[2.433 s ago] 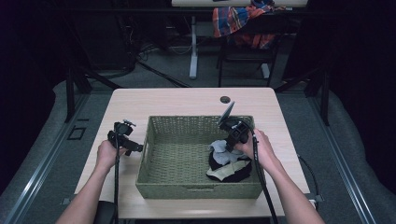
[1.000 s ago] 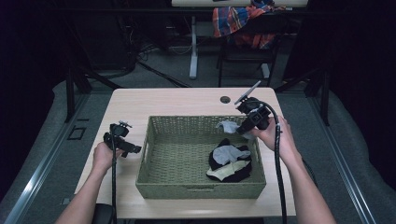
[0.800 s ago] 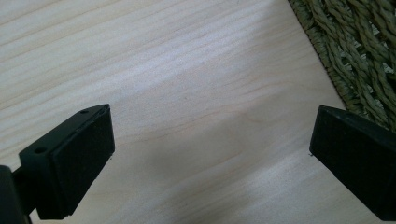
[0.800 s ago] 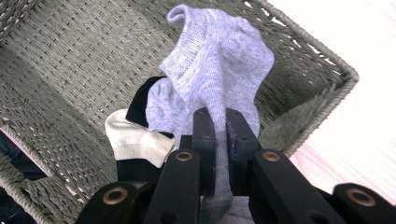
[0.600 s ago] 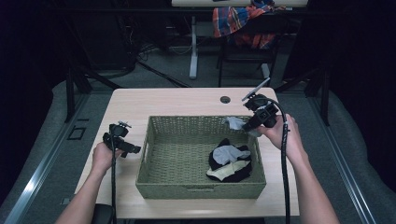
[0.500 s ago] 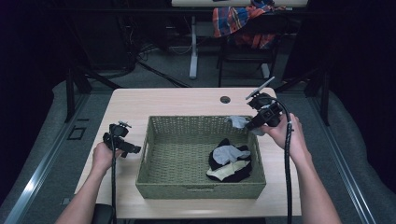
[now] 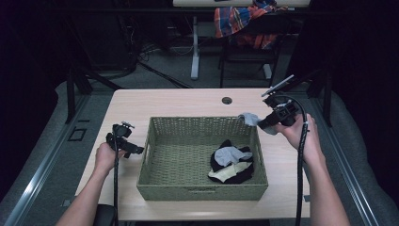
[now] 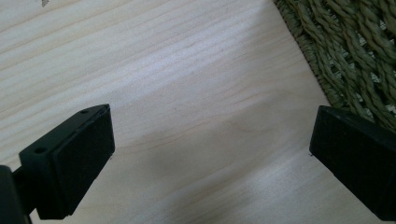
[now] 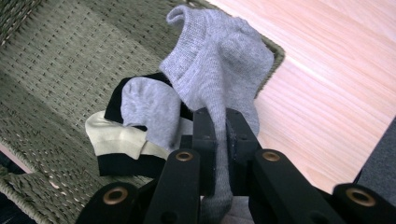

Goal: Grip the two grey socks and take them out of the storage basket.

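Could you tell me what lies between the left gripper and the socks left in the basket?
In the high view, the basket's left wall and bare woven floor separate the left gripper from the sock pile.

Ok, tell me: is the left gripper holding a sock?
No, the left gripper has its jaws wide apart over bare table.

— What is the right tool (image 9: 221, 140) gripping?

— A plain grey sock (image 9: 217, 70), knitted and ankle-length. It is hanging pinched between the closed jaws, its cuff curling at the far end.

— Where is it sitting in the high view?

— The grey sock (image 7: 252, 120) is hovering over the far right corner of the woven basket (image 7: 155, 150), lifted well apart from the sock pile (image 7: 230, 162) lying inside.
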Motion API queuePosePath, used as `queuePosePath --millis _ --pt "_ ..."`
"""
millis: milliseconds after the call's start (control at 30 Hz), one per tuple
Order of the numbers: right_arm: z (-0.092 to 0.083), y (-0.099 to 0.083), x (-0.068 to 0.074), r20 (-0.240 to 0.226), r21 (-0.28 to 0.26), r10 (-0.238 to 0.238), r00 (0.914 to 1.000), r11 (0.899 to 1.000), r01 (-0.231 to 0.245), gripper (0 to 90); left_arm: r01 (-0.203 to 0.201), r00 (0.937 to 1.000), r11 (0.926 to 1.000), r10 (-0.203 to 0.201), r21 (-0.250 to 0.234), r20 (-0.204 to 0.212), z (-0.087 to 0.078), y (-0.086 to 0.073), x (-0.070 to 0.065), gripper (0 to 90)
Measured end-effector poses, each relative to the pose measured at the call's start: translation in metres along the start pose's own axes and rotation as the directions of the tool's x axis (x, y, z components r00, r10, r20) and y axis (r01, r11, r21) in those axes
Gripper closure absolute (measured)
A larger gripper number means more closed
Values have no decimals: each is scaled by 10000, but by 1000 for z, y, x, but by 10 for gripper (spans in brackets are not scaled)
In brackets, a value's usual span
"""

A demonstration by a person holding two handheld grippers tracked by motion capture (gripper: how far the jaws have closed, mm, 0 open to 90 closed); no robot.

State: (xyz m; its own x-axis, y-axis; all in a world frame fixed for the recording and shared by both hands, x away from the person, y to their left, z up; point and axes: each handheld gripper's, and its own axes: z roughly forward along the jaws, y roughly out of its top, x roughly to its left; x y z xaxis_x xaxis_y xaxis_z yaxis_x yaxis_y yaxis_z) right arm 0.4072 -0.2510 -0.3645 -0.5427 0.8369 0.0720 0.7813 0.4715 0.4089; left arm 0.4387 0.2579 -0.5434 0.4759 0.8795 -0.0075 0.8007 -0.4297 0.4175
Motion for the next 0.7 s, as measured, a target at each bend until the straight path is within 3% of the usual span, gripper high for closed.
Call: queuePosePath --millis 300,700 --pt "-11 -8 -18 165 -351 531 9985 9980 -525 849 87 10000 10000 -87 -32 28 -2 -2 2 0" --pt "-15 -21 -41 604 -323 1233 9905 9921 -1215 850 10 10000 10000 -11 -49 -20 -1 0 0 0"
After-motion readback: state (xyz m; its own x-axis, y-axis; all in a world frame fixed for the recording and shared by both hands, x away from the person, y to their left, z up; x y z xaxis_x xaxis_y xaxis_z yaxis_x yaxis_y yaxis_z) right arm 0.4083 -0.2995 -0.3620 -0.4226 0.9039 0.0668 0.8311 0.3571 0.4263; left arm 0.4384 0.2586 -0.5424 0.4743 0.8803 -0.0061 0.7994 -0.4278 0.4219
